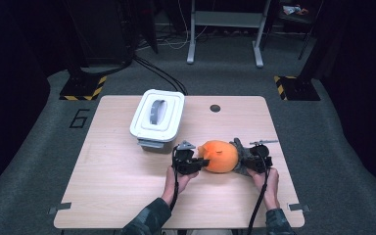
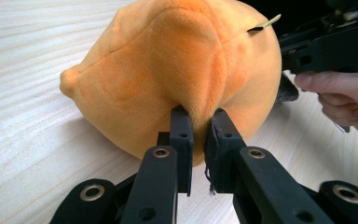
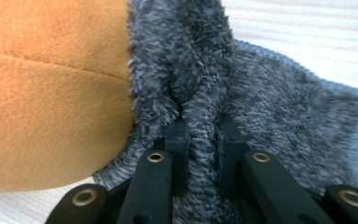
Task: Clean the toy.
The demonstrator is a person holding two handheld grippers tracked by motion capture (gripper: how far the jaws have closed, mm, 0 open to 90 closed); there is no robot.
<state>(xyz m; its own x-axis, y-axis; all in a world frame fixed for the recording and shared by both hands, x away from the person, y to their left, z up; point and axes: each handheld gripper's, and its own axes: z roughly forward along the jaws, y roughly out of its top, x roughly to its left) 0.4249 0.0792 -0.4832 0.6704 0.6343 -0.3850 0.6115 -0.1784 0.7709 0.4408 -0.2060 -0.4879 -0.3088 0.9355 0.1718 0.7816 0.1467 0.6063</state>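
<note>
An orange plush toy lies on the wooden table between my two grippers. My left gripper is shut on a fold of its orange fabric; in the left gripper view the jaws pinch that plush tightly. A grey fuzzy cloth wraps against the toy's right side. My right gripper is shut on a ridge of this grey cloth, the pile bunched between its pads. The orange plush sits to the left in the right gripper view.
A white lidded container with a grey handle stands at the table's back left, just beyond my left gripper. A round hole marks the table's far edge. The person's other hand shows at the right of the left gripper view.
</note>
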